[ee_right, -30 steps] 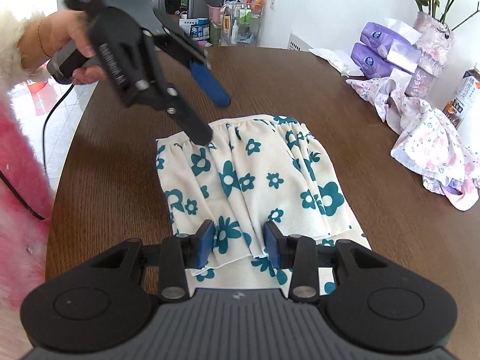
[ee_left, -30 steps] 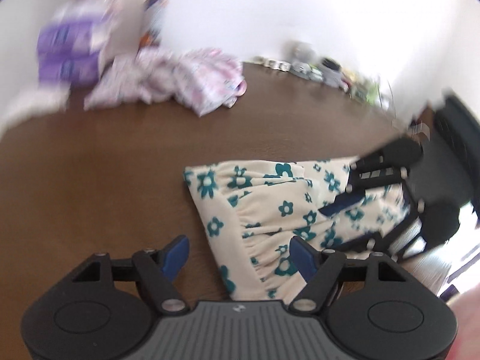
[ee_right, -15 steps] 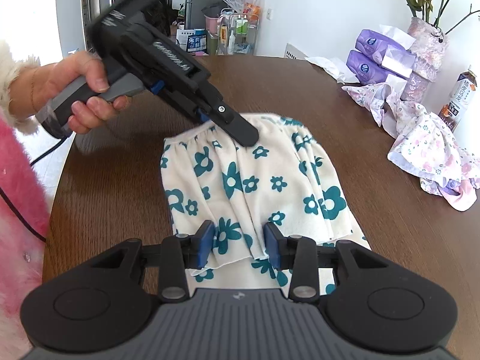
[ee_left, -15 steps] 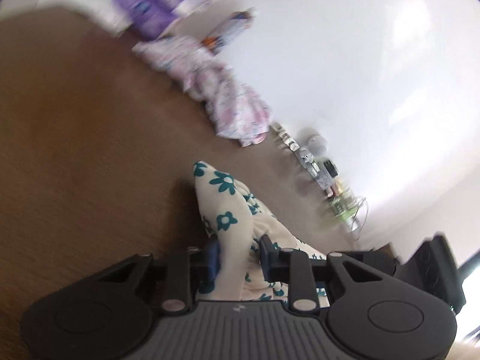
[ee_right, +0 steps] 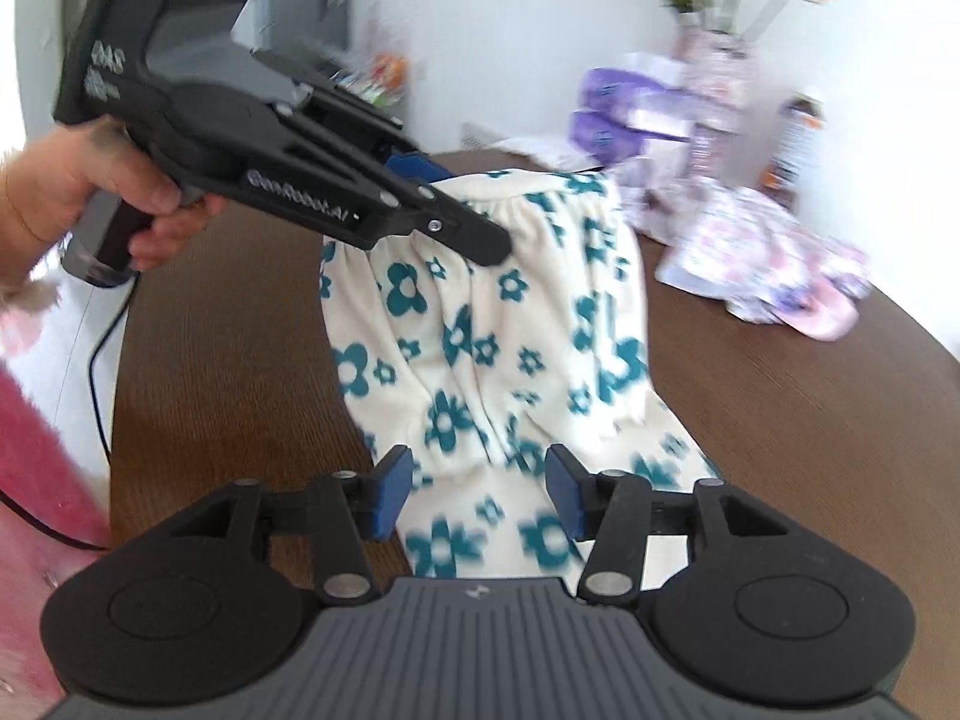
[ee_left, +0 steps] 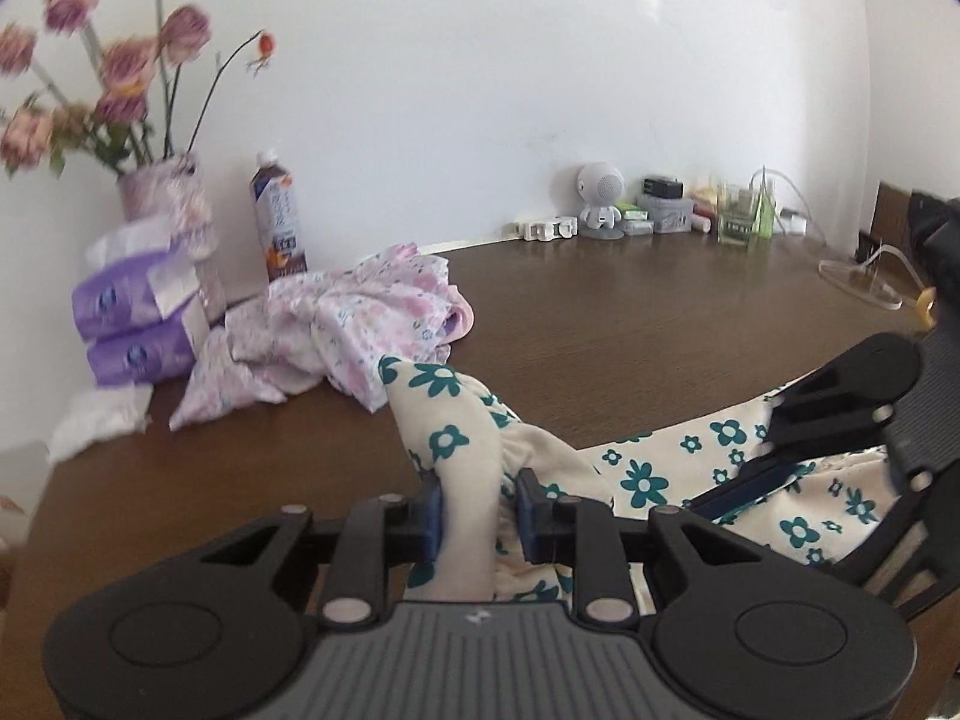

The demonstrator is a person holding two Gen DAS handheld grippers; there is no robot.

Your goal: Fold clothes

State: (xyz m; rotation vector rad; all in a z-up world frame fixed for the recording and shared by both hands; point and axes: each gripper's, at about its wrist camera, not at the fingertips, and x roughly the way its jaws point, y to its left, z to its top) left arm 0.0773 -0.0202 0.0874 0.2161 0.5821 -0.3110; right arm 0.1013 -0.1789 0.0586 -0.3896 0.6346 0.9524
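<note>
A cream garment with teal flowers [ee_left: 642, 474] lies on the brown table [ee_left: 660, 312]. My left gripper [ee_left: 478, 510] is shut on its gathered edge, and a roll of cloth stands up between the fingers. In the right wrist view the left gripper [ee_right: 480, 228], held by a hand [ee_right: 150, 204], lifts that edge, so the garment [ee_right: 480, 348] hangs in a slope down to the table [ee_right: 240, 360]. My right gripper [ee_right: 477, 498] is open over the near hem, its blue pads either side of the cloth. It shows at the right as right gripper [ee_left: 759, 456].
A heap of pink floral clothes [ee_left: 336, 336] lies beyond the garment. Purple tissue packs [ee_left: 138, 324], a vase of flowers [ee_left: 162, 192] and a bottle [ee_left: 279, 222] stand at the back left. Small items [ee_left: 660, 216] line the wall. A pink fluffy sleeve [ee_right: 36, 468] is at the left table edge.
My left gripper came down onto the garment's gathered edge, shut on it and lifted it off the table. My right gripper's fingers have spread apart at the hem.
</note>
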